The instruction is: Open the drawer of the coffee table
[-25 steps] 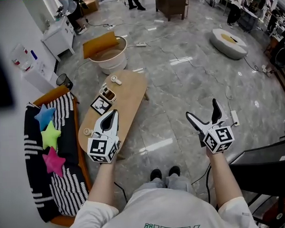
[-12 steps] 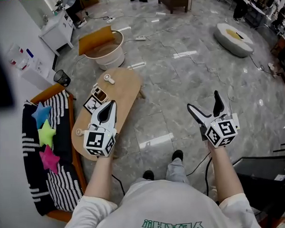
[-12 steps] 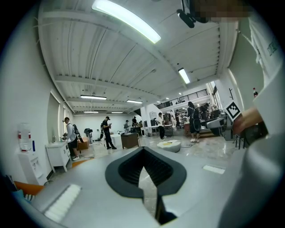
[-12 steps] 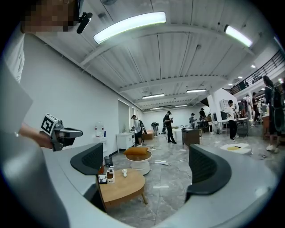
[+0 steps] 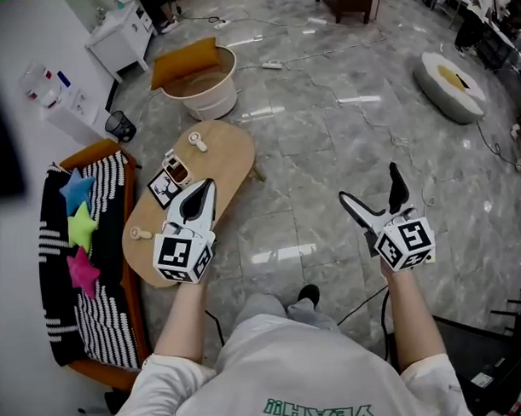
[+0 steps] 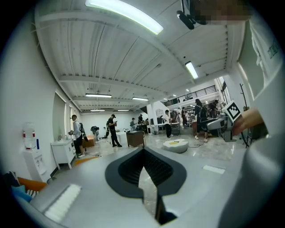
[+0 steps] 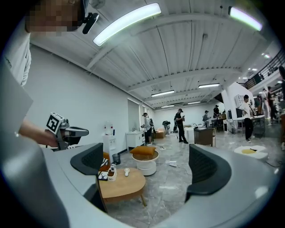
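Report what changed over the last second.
A step was taken: two shoes stood side by side, now one black shoe shows. The oval wooden coffee table sits slightly further left in the head view. Nothing gripped or released: left gripper jaws stay together, right gripper jaws apart, both empty.

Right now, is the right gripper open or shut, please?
Open: the right gripper has its jaws wide apart, nothing between them.

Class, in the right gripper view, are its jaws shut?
No, the right gripper has jaws wide apart, the oval wooden coffee table showing between them.
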The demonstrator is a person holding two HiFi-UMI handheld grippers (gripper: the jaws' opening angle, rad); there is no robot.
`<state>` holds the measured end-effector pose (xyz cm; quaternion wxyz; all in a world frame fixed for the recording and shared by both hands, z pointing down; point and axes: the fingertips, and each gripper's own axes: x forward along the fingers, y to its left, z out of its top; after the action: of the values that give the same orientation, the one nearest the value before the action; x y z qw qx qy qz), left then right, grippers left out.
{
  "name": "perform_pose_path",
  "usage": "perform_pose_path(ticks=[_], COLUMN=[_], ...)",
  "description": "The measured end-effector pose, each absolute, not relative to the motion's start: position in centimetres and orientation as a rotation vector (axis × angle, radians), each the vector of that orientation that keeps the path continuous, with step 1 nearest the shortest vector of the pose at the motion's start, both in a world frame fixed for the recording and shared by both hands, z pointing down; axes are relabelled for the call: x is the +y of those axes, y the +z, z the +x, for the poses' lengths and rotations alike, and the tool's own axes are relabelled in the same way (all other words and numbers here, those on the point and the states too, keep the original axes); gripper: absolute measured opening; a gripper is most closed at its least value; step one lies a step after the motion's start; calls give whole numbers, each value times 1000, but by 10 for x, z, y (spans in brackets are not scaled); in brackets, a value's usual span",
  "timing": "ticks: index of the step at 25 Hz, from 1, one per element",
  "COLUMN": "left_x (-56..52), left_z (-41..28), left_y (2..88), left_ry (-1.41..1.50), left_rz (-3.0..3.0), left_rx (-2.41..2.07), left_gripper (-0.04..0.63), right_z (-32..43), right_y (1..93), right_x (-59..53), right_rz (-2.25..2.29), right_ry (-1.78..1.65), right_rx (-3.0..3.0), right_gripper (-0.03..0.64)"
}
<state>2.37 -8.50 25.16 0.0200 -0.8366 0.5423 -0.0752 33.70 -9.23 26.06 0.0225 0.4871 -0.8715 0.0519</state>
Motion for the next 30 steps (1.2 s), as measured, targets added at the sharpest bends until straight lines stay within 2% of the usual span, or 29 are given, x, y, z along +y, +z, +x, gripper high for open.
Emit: perform_pose_path(ticks=[12, 20, 30], left_x=[-164, -229, -223], left_z=[-21, -85, -152], left_y=[274, 277, 271], left_ry=[-203, -148, -170], left_rz=[-2515, -2424, -2213], left_rx=[1856, 1991, 2244], left_gripper=[-2, -2, -2], right_z=[288, 210, 113], right_y=[280, 273, 277], right_x=[-209, -309, -371], right_rz=[1308, 1094, 772], right_ry=[180, 124, 154], right_rx=[-2753, -2784, -2880], right_gripper=[589, 589, 589])
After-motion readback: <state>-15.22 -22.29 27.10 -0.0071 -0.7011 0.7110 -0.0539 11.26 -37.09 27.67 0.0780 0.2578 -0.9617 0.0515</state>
